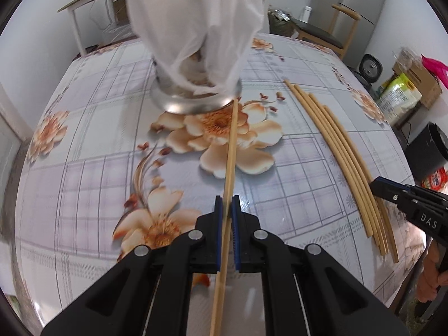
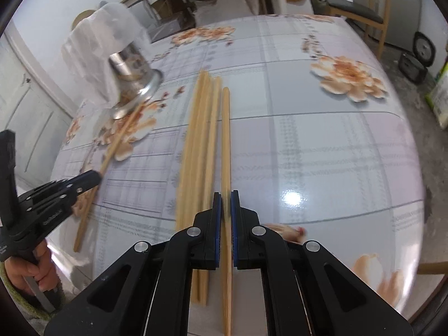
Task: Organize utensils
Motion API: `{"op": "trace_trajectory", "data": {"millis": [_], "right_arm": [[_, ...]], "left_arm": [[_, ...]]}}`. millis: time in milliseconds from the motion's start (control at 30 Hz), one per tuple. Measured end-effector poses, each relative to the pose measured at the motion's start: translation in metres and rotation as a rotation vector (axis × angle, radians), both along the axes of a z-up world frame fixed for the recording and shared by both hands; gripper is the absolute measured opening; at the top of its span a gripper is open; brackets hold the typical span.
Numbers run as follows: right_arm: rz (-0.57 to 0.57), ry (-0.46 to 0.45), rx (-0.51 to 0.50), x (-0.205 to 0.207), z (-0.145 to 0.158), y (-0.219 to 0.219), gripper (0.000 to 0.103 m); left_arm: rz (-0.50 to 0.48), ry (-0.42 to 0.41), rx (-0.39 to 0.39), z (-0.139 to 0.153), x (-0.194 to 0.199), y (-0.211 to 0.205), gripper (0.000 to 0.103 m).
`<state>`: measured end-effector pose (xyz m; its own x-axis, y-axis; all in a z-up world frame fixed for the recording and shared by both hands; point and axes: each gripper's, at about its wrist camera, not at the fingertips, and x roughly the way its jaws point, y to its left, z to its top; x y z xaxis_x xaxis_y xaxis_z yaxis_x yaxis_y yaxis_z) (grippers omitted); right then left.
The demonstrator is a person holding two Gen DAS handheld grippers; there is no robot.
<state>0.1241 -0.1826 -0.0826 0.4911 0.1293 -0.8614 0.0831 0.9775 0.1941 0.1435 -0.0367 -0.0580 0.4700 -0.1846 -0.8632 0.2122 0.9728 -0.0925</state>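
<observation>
Chopsticks point(image 2: 200, 151) lie bundled on the floral tablecloth point(image 2: 322, 151); left gripper point(image 1: 227, 207) pinches one chopstick point(image 1: 231, 151) aimed at the metal holder point(image 1: 193, 102); right gripper point(image 2: 226, 204) clamps another chopstick point(image 2: 225, 140).

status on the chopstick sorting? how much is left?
Done: nothing visibly stowed yet. In hand: left gripper is shut on one chopstick whose tip nears the metal holder; right gripper is shut on another chopstick. Left: the chopstick bundle lying on the table.

Loose chopsticks point(image 2: 200, 151) flat, two chopsticks point(image 1: 230, 168) clamped
</observation>
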Motion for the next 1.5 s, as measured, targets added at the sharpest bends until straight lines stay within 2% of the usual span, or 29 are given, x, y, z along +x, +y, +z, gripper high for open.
{"op": "trace_trajectory", "data": {"millis": [67, 233, 467, 633, 833, 1000, 1133, 1300, 1433, 1500], "right_arm": [[-0.023, 0.006, -0.01, -0.003, 0.0, -0.009, 0.005], [-0.057, 0.009, 0.06, -0.013, -0.002, -0.03, 0.005], [-0.06, -0.007, 0.028, -0.015, -0.001, -0.025, 0.005], [-0.07, -0.015, 0.044, -0.019, -0.002, -0.029, 0.005], [-0.076, -0.013, 0.058, -0.019, -0.001, -0.031, 0.005], [-0.089, -0.013, 0.105, -0.02, -0.002, -0.035, 0.007], [-0.089, -0.017, 0.17, -0.021, -0.002, -0.041, 0.018], [-0.088, -0.02, 0.2, -0.022, -0.001, -0.042, 0.024], [-0.088, -0.021, 0.226, -0.021, -0.001, -0.042, 0.029], [-0.085, -0.021, 0.231, -0.021, -0.001, -0.041, 0.03]], "left_arm": [[0.022, 0.023, -0.023, 0.0, -0.001, 0.006, 0.005], [0.04, 0.053, -0.053, 0.001, -0.006, 0.011, 0.006], [0.034, 0.079, -0.114, 0.003, -0.008, 0.012, 0.008], [0.032, 0.036, -0.154, 0.014, -0.007, 0.016, 0.037], [0.071, 0.053, -0.187, 0.008, 0.005, 0.034, 0.057], [0.095, 0.077, -0.221, 0.0, 0.014, 0.053, 0.068], [0.106, 0.081, -0.275, -0.001, 0.017, 0.067, 0.078], [0.109, 0.092, -0.327, -0.002, 0.019, 0.075, 0.088], [0.09, 0.088, -0.333, -0.002, 0.018, 0.074, 0.097], [0.087, 0.084, -0.334, -0.002, 0.017, 0.074, 0.097]]}}
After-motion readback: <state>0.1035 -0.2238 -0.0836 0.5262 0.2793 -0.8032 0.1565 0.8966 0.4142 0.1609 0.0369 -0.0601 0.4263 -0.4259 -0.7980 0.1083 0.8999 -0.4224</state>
